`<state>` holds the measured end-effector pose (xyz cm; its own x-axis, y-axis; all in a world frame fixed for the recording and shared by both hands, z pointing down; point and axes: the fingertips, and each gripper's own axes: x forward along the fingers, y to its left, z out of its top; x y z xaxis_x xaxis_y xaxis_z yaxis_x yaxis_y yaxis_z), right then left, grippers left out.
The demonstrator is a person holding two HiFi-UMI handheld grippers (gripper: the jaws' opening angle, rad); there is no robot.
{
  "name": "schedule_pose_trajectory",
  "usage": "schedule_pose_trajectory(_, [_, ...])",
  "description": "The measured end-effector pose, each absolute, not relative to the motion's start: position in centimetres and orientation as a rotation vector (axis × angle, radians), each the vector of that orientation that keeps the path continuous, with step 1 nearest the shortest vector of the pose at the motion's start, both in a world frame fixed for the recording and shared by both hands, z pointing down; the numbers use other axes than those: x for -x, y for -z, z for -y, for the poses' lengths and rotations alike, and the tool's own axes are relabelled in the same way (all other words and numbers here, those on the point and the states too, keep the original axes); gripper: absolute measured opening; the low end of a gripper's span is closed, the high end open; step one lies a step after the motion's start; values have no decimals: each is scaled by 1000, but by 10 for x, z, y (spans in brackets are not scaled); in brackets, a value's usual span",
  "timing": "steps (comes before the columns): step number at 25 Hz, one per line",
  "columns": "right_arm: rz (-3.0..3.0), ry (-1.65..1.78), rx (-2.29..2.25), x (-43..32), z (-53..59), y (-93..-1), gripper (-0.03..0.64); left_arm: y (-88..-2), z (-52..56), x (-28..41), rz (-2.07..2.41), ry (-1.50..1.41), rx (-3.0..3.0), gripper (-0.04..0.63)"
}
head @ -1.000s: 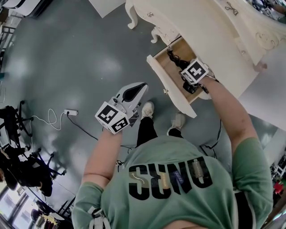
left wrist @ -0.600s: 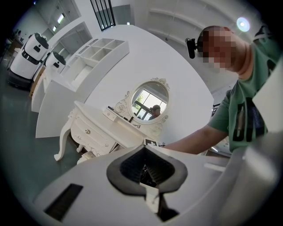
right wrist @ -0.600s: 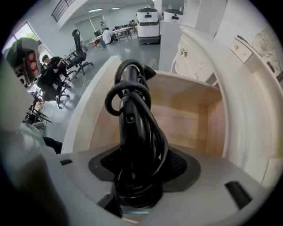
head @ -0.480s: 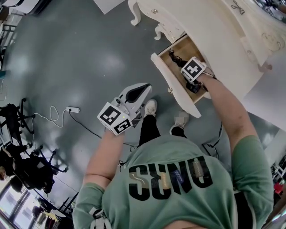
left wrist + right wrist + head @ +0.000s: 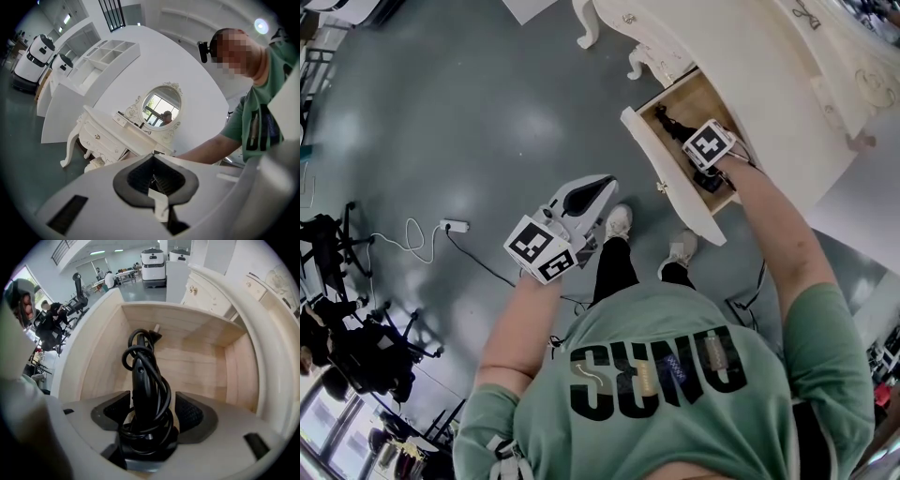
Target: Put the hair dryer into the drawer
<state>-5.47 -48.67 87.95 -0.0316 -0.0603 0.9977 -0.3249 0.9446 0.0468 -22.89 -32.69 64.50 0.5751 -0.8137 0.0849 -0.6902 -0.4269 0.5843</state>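
- The grey floor (image 5: 459, 112) fills the left of the head view. It sits a little differently in that view than a second ago, since the view itself has shifted slightly.
- The white dressing table (image 5: 769, 66) stands at the upper right. The left gripper view shows its oval mirror (image 5: 161, 108) above the tabletop.
- The person, in a green shirt (image 5: 675, 375), stands just in front of the table with the right arm stretched out over it, as before.
- The drawer (image 5: 670, 173) is pulled well out, its pale wooden inside (image 5: 197, 362) open to view. It is no further in or out than a second ago.
- The left tongs (image 5: 602, 181) hang over the floor, well apart from the table. They point level with the tips together and nothing between them, and they are in the same place as before.
- The right tongs (image 5: 152, 405) point straight down into the drawer and reach lower into it than a second ago. Their jaws have just been opening and now stand wide, and the dark pads no longer seem to press on what is between them.
- The hair dryer (image 5: 143, 380) is black, with its cord wound round it. It stands between those pads inside the drawer, its far end towards the back wall.
- A white power strip (image 5: 453, 226) lies on the floor, unmoved.
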Motion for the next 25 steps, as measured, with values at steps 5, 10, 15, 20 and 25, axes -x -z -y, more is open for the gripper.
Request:
schedule_pose_trajectory(5, [1765,-323,-296,76,479,-854,302,-640,327,223,1185,280,-2244,8])
schedule_pose_trajectory(10, [1893,-407,-331,74,474,-810,301,-621,332,206,1173,272,-2273,8])
schedule_pose_trajectory(15, [2098,-454,-403,59,473,-731,279,-586,343,184,1154,260,-2339,8])
schedule_pose_trajectory(20, [2323,-513,-506,13,465,-637,238,-543,352,147,1136,253,-2397,8])
schedule_pose_trajectory(25, [2534,-515,-636,-51,455,-544,187,-494,363,105,1096,258,-2479,8])
